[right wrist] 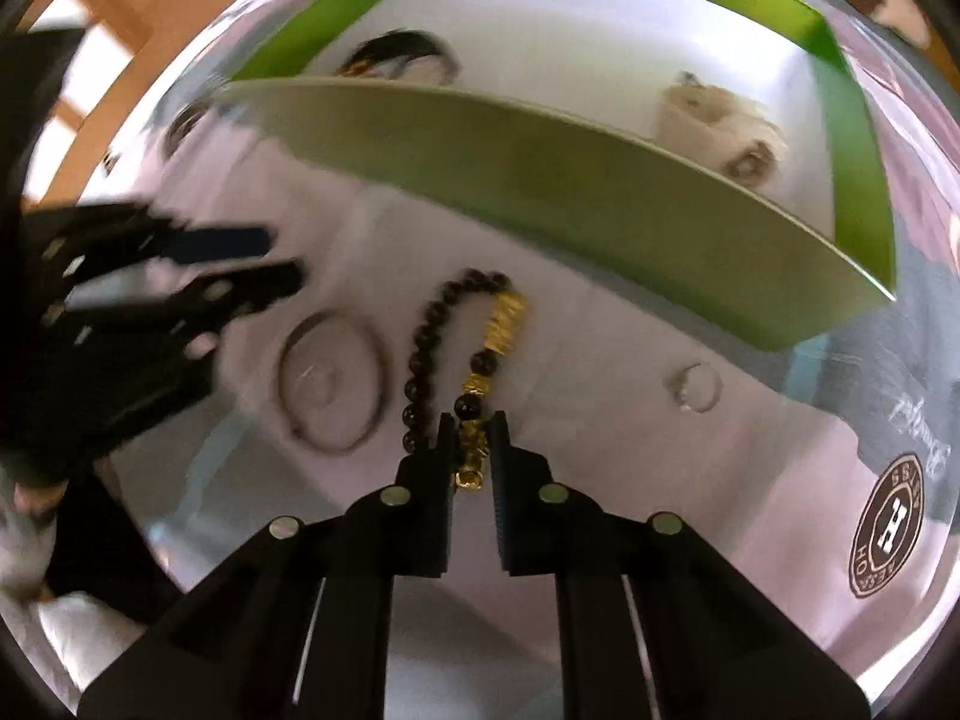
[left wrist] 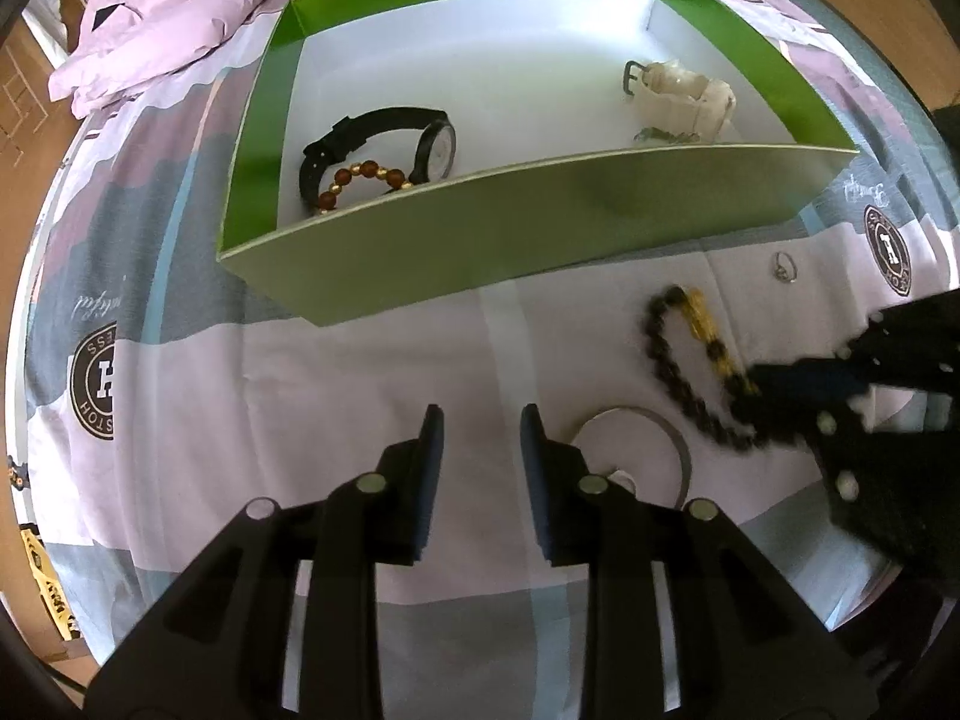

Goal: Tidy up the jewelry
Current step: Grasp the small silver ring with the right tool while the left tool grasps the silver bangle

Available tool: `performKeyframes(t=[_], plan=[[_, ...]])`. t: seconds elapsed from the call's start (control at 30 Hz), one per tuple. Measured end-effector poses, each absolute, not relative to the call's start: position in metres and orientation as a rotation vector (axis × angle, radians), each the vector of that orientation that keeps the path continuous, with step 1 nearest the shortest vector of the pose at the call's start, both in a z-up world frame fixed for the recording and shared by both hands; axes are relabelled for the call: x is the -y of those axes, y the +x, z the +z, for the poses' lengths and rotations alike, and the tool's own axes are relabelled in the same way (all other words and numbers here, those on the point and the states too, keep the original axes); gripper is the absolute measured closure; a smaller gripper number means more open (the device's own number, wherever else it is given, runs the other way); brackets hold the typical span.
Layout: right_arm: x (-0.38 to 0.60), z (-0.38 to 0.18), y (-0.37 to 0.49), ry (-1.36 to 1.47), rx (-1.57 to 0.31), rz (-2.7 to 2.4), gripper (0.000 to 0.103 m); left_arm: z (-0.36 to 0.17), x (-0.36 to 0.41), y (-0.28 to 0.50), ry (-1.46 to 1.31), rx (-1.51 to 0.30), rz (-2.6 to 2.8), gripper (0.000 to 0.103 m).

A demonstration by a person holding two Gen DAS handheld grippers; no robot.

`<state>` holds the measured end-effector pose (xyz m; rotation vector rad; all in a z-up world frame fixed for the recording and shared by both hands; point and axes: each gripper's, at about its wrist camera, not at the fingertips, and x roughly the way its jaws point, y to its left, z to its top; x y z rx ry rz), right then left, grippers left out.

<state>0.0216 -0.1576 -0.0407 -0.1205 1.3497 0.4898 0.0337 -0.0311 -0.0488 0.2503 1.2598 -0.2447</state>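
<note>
A dark bead bracelet (right wrist: 420,348) with gold beads lies on the patterned bedsheet, and my right gripper (right wrist: 471,450) is shut on its gold end. In the left wrist view the same bracelet (left wrist: 651,336) trails left from the right gripper (left wrist: 756,384). My left gripper (left wrist: 480,420) is open and empty over the sheet, left of a silver bangle (left wrist: 630,411). The green box (left wrist: 540,228) holds a black watch (left wrist: 384,117), a brown bead bracelet (left wrist: 366,171) and a white watch (left wrist: 684,93). A small ring (left wrist: 785,269) lies near the box's front wall.
The right wrist view is blurred; it shows the left gripper (right wrist: 282,258) at left, the bangle (right wrist: 287,384), the ring (right wrist: 696,387) and the box (right wrist: 600,180). A crumpled pink garment (left wrist: 180,6) lies behind the box at far left.
</note>
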Motion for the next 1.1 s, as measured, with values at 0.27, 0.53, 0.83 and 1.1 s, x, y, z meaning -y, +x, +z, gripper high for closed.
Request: performKeyframes(t=[0.27,0.53,0.83,1.1], plan=[[0.223,-0.023,0.044,0.087,-1.275,0.213,0.07,-0.05,0.037,0.033,0.271,-1.261,-0.265,0.068],[0.265,-0.037,0.058,0.237,-1.305,0.07,0.07,-0.064,0.043,0.037,0.271,-1.27,-0.268,0.076],[0.223,-0.048,0.05,0.05,-1.305,0.115,0.064,-0.065,0.021,0.05,0.253,-1.286,-0.168,0.085],[0.211,-0.05,0.05,0.018,-1.294,0.141,0.082,-0.054,0.012,0.053,0.19,-1.293,-0.213,0.085]])
